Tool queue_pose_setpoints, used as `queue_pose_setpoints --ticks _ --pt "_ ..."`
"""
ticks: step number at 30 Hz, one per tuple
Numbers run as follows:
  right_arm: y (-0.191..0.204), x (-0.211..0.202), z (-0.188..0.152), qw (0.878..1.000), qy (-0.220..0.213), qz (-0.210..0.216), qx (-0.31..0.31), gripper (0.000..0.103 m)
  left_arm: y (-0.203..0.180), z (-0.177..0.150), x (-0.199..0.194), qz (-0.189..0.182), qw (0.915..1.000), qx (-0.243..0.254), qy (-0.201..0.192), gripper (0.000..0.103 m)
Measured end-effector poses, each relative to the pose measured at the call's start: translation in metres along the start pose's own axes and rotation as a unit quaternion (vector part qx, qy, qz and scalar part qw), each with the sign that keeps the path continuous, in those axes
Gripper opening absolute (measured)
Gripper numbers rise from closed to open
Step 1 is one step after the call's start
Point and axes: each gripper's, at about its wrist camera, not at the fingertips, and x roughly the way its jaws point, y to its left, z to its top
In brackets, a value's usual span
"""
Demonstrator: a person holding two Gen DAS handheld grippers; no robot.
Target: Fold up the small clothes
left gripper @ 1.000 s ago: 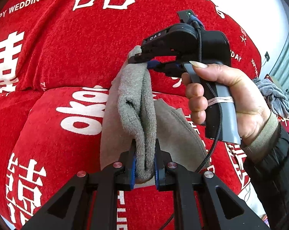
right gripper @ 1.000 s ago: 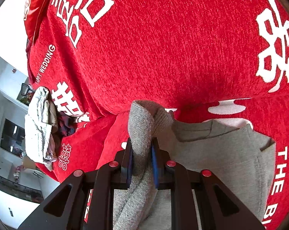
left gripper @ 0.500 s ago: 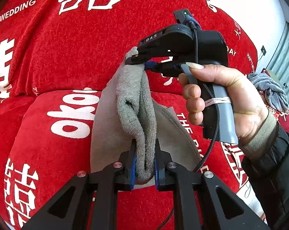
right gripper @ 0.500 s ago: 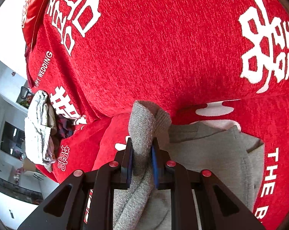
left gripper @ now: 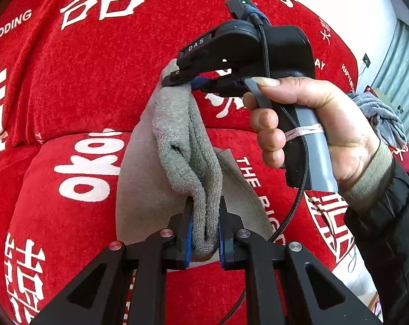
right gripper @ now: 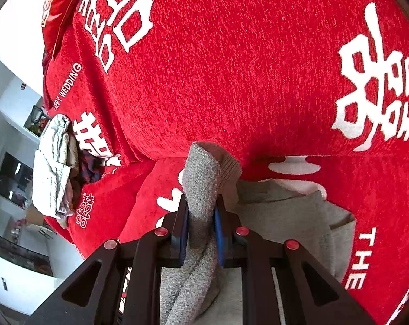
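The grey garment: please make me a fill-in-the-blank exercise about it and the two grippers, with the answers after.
1. The left gripper is shut on a fold of the ____ garment.
2. The right gripper grips the garment's far end and is held by a person's ____.
3. The garment hangs over a sofa cover whose colour is ____.
4. In the right wrist view, the right gripper has the garment ____ its two fingers.

Missing words: grey; hand; red; between
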Motion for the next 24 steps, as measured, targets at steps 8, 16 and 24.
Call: queue_pose_setpoints --ticks 8,16,24 --pt "-0.019 -0.012 -0.001 1.000 -0.003 0.002 -0.001 0.018 -0.022 0.003 0.012 -0.005 0.9998 0.017 0.009 0.016" --pt "-0.037 -0.018 -0.002 1.000 0.001 0.008 -0.009 0.018 -0.043 0.001 0.030 -0.008 0.9992 0.031 0.025 0.016" --pt "-0.067 -0.018 -0.010 1.000 0.004 0.013 0.005 0.018 -0.059 -0.004 0.052 -0.012 0.9980 0.043 0.045 0.016"
